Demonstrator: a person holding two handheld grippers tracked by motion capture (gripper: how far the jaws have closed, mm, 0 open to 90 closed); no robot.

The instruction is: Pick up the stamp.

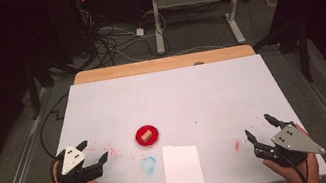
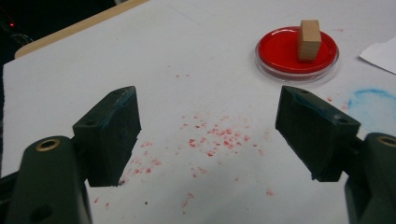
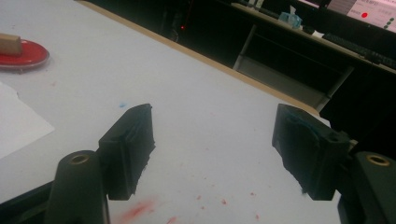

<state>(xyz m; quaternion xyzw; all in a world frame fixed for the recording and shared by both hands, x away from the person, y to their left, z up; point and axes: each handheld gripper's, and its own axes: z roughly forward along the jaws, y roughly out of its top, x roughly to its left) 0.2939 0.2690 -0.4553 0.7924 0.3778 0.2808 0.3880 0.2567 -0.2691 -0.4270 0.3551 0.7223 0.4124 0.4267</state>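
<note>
- High view: the left gripper point(image 1: 87, 154) sat at the near left of the white table point(image 1: 211, 88) with its jaws spread and nothing between them. The right gripper point(image 1: 260, 129) sat at the near right, its jaws likewise apart and empty.
- High view: one red dish point(image 1: 147, 136) lay ahead and to the right of the left gripper, carrying one small wooden block point(image 1: 146, 136). It looked nearer the left gripper than the right, so the left hand seemed better placed for a reach.
- High view: one sheet of white paper point(image 1: 183, 169) lay between the two grippers, just near of the dish, with one blue smear point(image 1: 148, 164) touching its left side.
- Left gripper view: the jaws stood wide open over a scatter of red specks point(image 2: 215, 140). The wooden block point(image 2: 309, 39) stood upright, long axis vertical, on the red dish point(image 2: 280, 49), ahead and off to the right of the jaw line.
- Right gripper view: the jaws were open and held nothing. The red dish point(image 3: 28, 56) lay far off to the left, the block point(image 3: 10, 43) on it cut by the frame edge, and one red smear point(image 3: 137, 209) lay just before the left jaw.
</note>
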